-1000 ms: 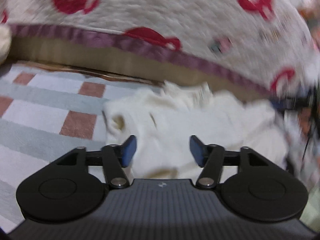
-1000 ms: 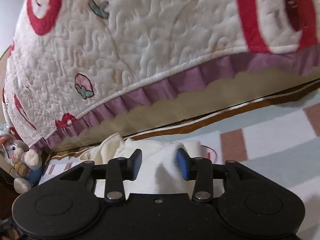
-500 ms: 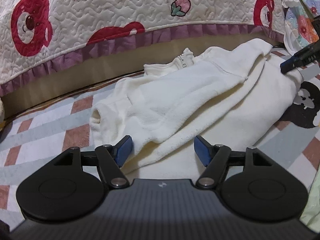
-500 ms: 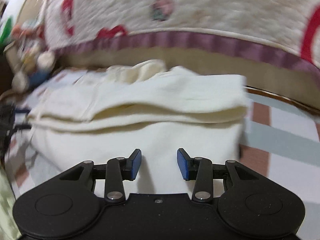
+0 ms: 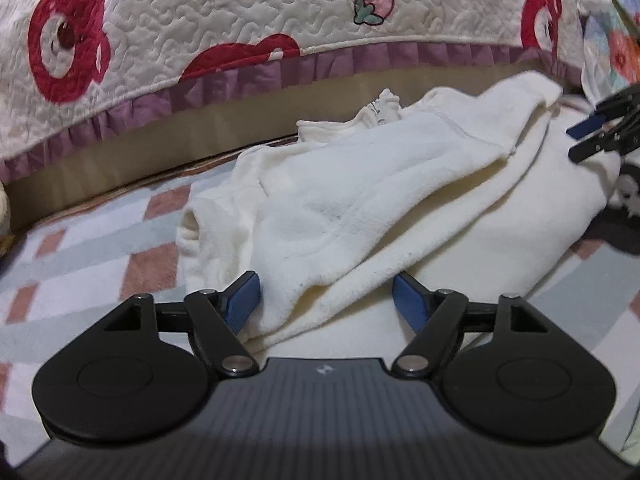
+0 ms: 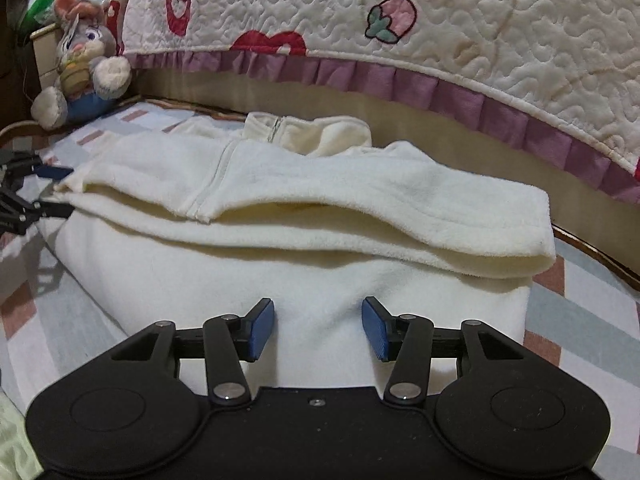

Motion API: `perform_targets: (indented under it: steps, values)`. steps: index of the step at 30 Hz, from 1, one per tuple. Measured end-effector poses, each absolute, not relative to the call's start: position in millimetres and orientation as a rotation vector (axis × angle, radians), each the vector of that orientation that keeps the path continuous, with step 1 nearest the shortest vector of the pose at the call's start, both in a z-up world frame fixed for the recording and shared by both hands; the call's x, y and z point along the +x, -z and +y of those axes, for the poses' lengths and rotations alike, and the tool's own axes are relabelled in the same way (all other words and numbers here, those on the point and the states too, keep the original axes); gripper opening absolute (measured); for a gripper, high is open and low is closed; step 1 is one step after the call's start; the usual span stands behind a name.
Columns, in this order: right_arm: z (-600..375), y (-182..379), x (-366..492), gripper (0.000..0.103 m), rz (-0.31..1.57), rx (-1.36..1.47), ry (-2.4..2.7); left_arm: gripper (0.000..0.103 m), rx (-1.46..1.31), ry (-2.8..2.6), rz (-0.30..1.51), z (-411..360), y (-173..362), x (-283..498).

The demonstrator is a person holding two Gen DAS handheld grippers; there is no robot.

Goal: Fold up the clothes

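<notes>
left gripper (image 5: 326,300) jaws apart | right gripper (image 6: 318,330) jaws wider, released fleece (image 6: 280,208)

a quilted bedspread (image 5: 248,12) with red bears, strawberries and a purple frill hangs across the far side. a checked blanket (image 5: 100,248) of grey, white and brown squares covers the near surface. a stuffed rabbit (image 6: 82,68) sits far left.

Checked mat (image 5: 92,256) carries cream fleece garment (image 5: 360,200), stuffed rabbit (image 6: 80,56).
</notes>
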State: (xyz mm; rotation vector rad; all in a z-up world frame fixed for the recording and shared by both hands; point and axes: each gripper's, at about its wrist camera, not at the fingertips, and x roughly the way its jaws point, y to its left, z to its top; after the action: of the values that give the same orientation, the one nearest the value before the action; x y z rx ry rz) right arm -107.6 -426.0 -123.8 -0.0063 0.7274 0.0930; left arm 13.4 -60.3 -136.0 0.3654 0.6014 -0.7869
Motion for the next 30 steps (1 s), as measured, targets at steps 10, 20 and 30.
perform_targets:
  steps: [10, 20, 30]
  values:
    - [-411.4, 128.6, -103.9, 0.055, 0.740, -0.014, -0.128, 0.078, 0.526, 0.691, 0.535, -72.1, 144.2, 8.6]
    - [-426.7, 114.5, -107.8, 0.056, 0.687, -0.059, -0.045, 0.011, 0.507, 0.706, 0.507, -85.5, 111.6, 24.6]
    - [-481.5, 119.2, -69.6, 0.056, 0.779, -0.200, -0.011, 0.007, 0.552, 0.646, 0.497, -121.6, 68.8, 125.7]
